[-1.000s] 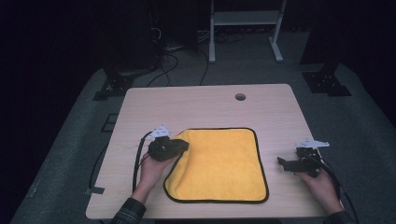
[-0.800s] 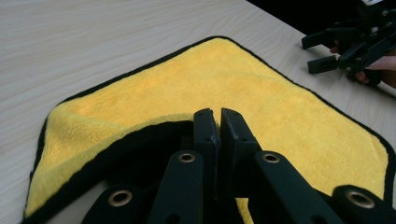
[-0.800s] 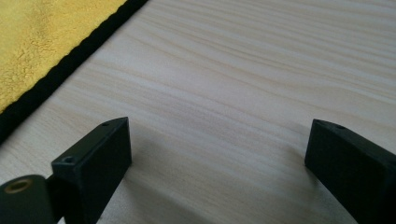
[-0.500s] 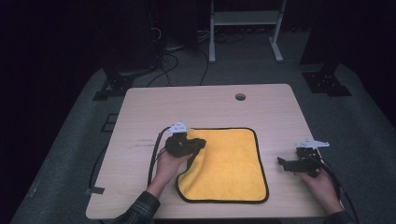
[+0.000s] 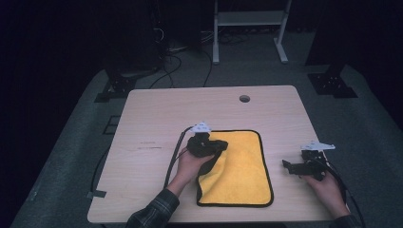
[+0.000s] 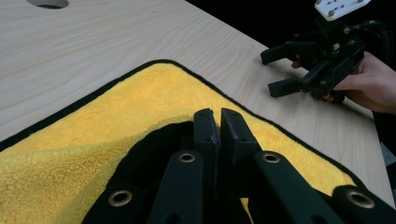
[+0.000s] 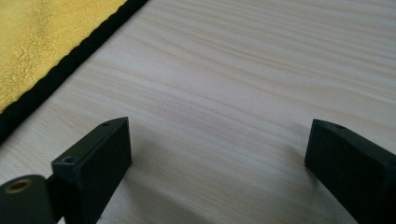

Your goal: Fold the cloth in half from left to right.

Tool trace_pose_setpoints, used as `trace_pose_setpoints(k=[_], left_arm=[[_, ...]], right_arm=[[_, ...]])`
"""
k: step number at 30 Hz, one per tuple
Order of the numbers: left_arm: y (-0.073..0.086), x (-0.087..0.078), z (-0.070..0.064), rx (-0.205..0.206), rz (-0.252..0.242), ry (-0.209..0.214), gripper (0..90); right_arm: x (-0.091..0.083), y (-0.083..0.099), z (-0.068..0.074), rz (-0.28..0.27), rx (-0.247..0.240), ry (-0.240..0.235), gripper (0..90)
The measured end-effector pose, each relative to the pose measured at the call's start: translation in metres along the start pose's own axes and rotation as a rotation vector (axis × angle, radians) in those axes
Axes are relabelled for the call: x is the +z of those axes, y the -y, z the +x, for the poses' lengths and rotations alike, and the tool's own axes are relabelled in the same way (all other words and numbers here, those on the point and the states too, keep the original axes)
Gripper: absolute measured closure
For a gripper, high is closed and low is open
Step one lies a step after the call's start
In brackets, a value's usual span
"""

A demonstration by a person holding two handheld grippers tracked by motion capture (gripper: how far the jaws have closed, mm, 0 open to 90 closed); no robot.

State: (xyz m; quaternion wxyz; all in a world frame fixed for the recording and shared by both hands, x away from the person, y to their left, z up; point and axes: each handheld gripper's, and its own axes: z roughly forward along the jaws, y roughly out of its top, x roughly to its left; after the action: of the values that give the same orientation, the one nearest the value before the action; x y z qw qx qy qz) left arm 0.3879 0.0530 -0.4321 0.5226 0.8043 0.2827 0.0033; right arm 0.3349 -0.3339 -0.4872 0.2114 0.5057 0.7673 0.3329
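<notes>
Since a second ago the left gripper has dragged the yellow cloth's left edge rightward over its middle, jaws pinched tight on that black-trimmed edge, so the cloth now lies half folded on the table. Bare wood has opened up left of the fold, with no readable writing anywhere; the right gripper has not moved, resting near the table's right edge with jaws spread wide and empty, just clear of the cloth's right border
</notes>
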Motion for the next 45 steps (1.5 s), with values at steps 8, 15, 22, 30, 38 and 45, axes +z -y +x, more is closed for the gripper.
trace_pose_setpoints(k=[8, 15, 22, 30, 38, 45], left_arm=[[-0.008, 0.021, -0.003, 0.000, 0.004, 0.026, 84.8], [-0.016, 0.039, -0.008, 0.004, 0.006, 0.052, 84.9], [-0.019, 0.062, -0.014, 0.000, 0.019, 0.081, 84.9], [-0.022, 0.086, -0.020, 0.010, 0.057, 0.099, 84.9], [-0.021, 0.108, -0.021, -0.003, 0.089, 0.096, 84.8], [-0.013, 0.126, -0.022, -0.003, 0.159, 0.071, 84.7]], right_arm=[[0.000, 0.000, 0.000, 0.000, 0.000, 0.000, 6.3], [0.000, 0.000, 0.000, 0.000, 0.000, 0.000, 6.3], [0.000, 0.000, 0.000, 0.000, 0.000, 0.000, 6.3], [0.000, 0.000, 0.000, 0.000, 0.000, 0.000, 6.3], [0.000, 0.000, 0.000, 0.000, 0.000, 0.000, 6.3], [0.000, 0.000, 0.000, 0.000, 0.000, 0.000, 6.3]])
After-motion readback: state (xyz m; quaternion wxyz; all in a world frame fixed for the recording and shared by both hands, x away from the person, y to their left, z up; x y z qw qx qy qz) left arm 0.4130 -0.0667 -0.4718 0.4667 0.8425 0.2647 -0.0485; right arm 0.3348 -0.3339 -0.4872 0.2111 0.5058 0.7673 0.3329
